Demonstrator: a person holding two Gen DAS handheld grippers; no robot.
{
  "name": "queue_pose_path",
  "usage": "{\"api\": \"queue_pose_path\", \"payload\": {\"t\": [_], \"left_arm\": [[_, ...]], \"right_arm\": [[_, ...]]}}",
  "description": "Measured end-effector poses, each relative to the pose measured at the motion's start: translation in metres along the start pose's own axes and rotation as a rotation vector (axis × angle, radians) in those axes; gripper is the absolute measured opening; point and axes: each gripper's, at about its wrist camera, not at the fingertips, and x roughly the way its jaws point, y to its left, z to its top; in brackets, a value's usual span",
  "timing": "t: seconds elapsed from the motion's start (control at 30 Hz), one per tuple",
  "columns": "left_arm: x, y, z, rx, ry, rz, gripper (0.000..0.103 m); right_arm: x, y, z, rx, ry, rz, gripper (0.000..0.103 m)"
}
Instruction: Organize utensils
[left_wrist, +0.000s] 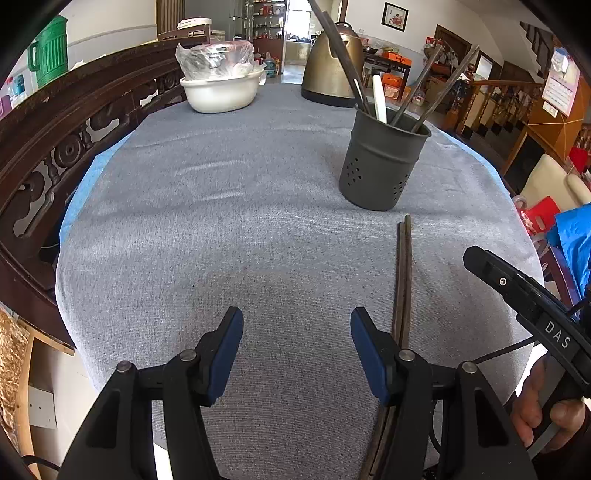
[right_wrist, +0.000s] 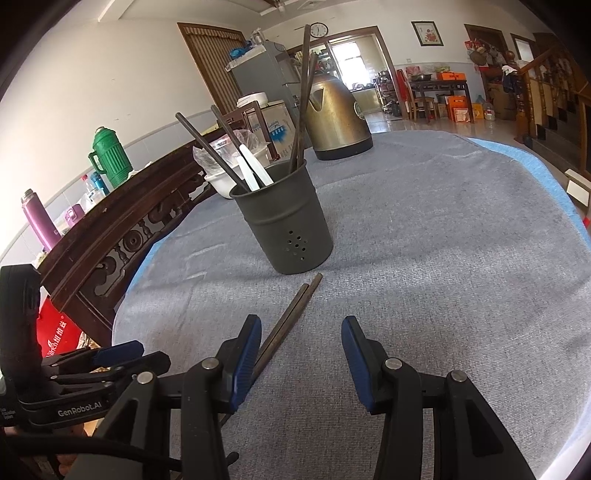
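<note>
Both grippers sit nearest the lens, low over the grey tablecloth (left_wrist: 229, 229), each with its blue-padded jaws spread wide and holding nothing. Left gripper (left_wrist: 296, 350): the pair of dark chopsticks (left_wrist: 402, 280) lies flat on the cloth just to its right, passing under the right-hand finger and not between the pads. Right gripper (right_wrist: 301, 354): the same pair (right_wrist: 291, 314) lies beside its left finger (right_wrist: 243, 358), outside the gap, tips pointing toward the holder. Brass-coloured kettle (right_wrist: 338, 118) stands at the far end of the table. White basin (left_wrist: 221, 92), holding a plastic-wrapped item, stands at the far left. Dark perforated utensil holder (left_wrist: 380, 162) stands upright just beyond the chopstick tips, containing further chopsticks and white-handled utensils (left_wrist: 379, 98).
</note>
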Motion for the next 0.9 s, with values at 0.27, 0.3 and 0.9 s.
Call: {"api": "queue_pose_path", "payload": {"t": [0.27, 0.3, 0.9], "left_arm": [[-0.005, -0.008, -0.008, 0.031, 0.0, -0.022, 0.062], [-0.003, -0.01, -0.01, 0.036, 0.006, -0.028, 0.062], [0.001, -0.001, -0.022, 0.004, 0.025, -0.05, 0.062]], "right_arm": [[-0.004, -0.008, 0.005, 0.048, 0.008, 0.01, 0.049], [-0.004, -0.009, 0.006, 0.057, 0.012, 0.008, 0.049], [0.055, 0.002, 0.014, 0.038, 0.218, -0.024, 0.039]]}}
